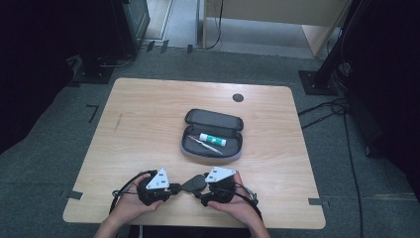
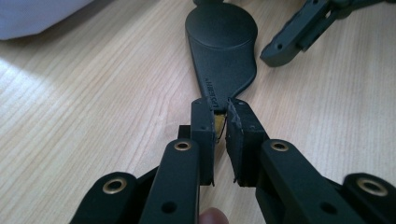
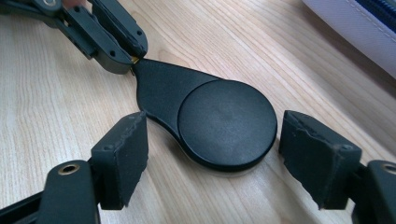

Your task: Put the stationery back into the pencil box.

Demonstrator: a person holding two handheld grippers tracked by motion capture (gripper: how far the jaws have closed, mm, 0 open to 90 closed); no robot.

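The table (image 1: 148, 99) carries an open pencil case (image 1: 213, 135) near its middle, with a tube (image 1: 213, 139) and a pen (image 1: 204, 146) lying inside. Your work is at the near edge, well apart from the case.

There, between your two tools, lies the black folding magnifier (image 1: 193, 184), flat on the wood: a teardrop cover with a round end and a narrow tail. In the right gripper view the magnifier (image 3: 205, 116) shows a pale layer under its round end, probably the lens part.

Your left gripper (image 2: 220, 122) is pinching the narrow tail, its jaws pressed onto it with a brass-coloured bit showing between them. Hold that pinch firm and level; it is your anchor, so don't lift or twist it.

Your right gripper (image 3: 212, 156) is spread wide, one jaw on each side of the round end, neither touching it. I judge the step in hand to be taking hold of that round end so the two parts can be swung apart.

To do it well, lower the right jaws until they straddle the disc's rim evenly, then close slowly. The cover looks smooth and shallow, so a high or skewed grip may slip off. Catch only the layer you mean to move, and pivot about the tail rather than pulling straight away.
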